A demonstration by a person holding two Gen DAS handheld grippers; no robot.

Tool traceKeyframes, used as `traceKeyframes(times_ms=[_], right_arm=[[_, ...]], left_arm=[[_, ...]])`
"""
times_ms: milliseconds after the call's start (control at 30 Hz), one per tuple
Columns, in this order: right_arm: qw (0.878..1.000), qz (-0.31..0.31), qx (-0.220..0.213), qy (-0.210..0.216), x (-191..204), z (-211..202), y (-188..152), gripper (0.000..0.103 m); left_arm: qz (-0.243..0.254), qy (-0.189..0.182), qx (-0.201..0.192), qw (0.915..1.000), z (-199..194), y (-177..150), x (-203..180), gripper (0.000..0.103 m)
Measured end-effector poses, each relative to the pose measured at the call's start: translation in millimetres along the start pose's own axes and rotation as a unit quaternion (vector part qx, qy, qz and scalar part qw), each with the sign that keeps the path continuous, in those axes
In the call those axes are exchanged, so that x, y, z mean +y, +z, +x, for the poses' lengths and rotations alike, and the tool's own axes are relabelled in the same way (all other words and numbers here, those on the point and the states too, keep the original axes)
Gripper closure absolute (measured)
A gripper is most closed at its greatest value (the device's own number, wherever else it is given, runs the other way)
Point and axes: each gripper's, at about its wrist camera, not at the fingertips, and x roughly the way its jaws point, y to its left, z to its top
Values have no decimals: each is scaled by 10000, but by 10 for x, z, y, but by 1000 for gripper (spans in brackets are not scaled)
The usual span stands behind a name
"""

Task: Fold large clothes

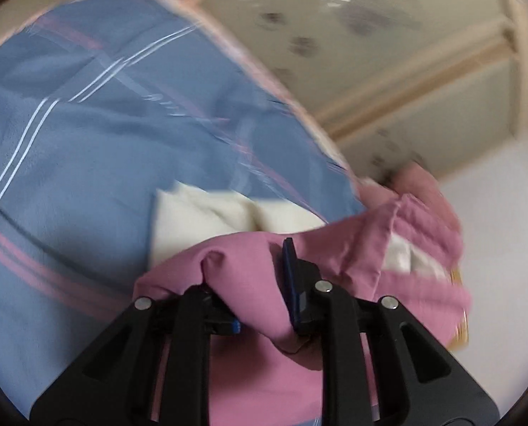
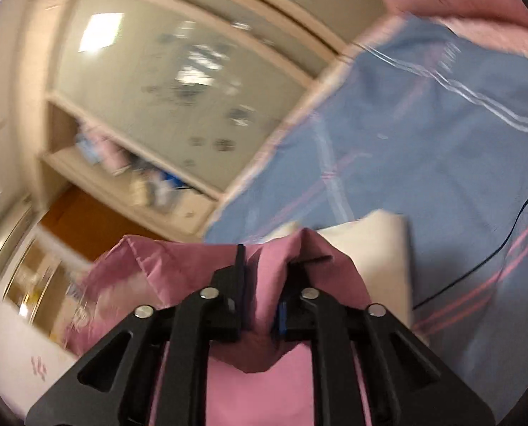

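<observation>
Both claws, my left gripper (image 1: 249, 273) and right gripper (image 2: 264, 266), pinched bunched pink quilted fabric (image 1: 249, 259) above a blue striped bedsheet (image 1: 86, 135); a black cable (image 2: 505, 245) crossed it, cream glass-door cabinet (image 2: 178, 81) beyond.

A blue bedsheet (image 2: 441, 149) with pink and white stripes covers the bed. A thin black cable (image 2: 505, 241) lies across it. Beside the bed stands a cream wardrobe (image 2: 193, 81) with frosted sliding doors. One open shelf (image 2: 129, 174) holds a blurry jumble of things. The floor (image 2: 82, 220) below is brown.
</observation>
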Motion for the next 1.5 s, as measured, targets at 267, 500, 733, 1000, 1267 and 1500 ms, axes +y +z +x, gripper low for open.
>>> traceKeyframes(times_ms=[267,500,733,1000,1267,1500], right_arm=[[9885,1146,-478,-866,-1099,45,60,1],[9736,-1337,-1098,-1487,-6,-134,-245,2],[9149,-3804,190,-1339,1378,848,-1276,32],[8975,-3809,422,-2182,1045,1801,-1134,20],[9459,-1869,-186,-2647,262,1495,-360,37],[9495,-991,-376,-2952,-112,1310,-197,48]], left_arm=[[-1754,-1248,-90,9765,488,156,1000,53],[-11,160,-2748,9614,-435,-34,36,2],[2186,461,-193,9745,743,-842,-1227,43],[2542,1532,452,9539,1808,-832,-975,78],[1387,1190,-30,9831,1807,-150,-256,100],[1547,1405,-508,9766,1682,-334,-249,100]])
